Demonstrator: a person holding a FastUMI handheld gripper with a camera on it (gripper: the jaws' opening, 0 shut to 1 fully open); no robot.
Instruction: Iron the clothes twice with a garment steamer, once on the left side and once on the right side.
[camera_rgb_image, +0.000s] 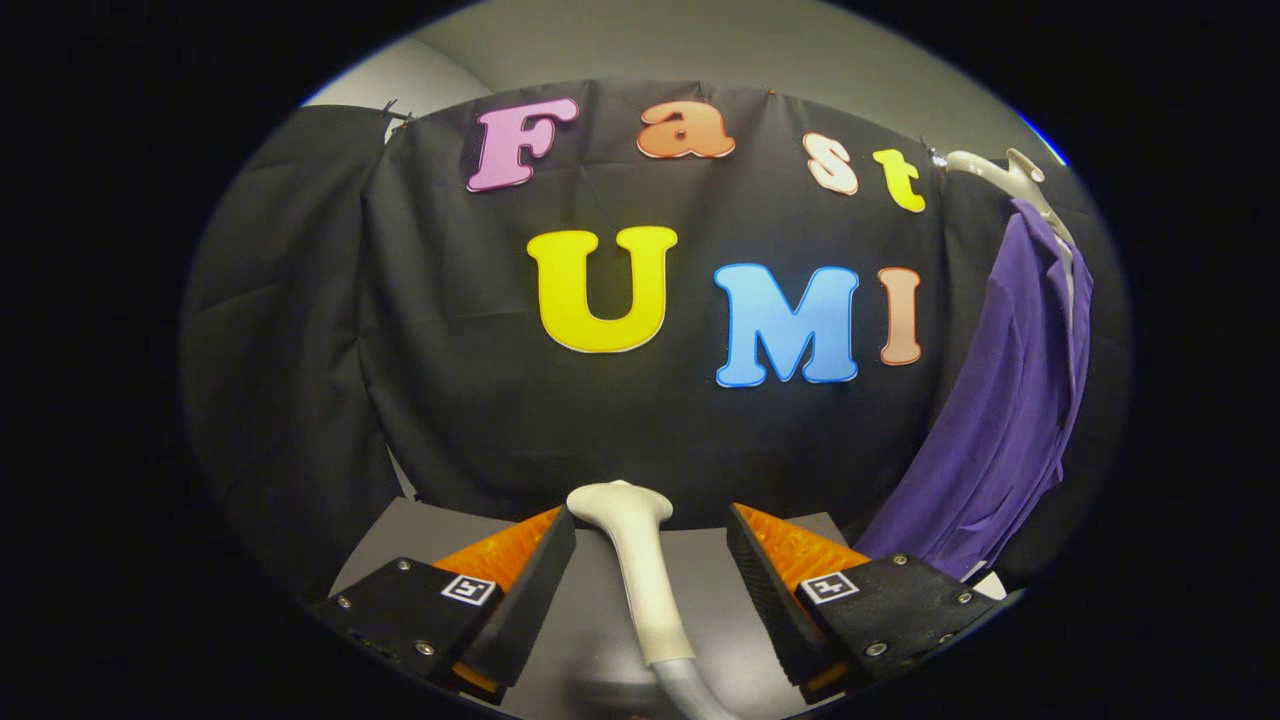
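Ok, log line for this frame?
claw: open, straddling steamer head, no contact | steamer: lying on table | purple garment: hanging, right, beyond claw | ironing: not started

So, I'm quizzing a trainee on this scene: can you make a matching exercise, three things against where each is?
Things:
1. steamer
2. shirt
3. hanger

Places:
A. hanging beside the black cloth, beyond the claw
B. at the shirt's top
C. lying between the open claw's fingers, neither finger pressing it

Pairs: 1-C, 2-A, 3-B
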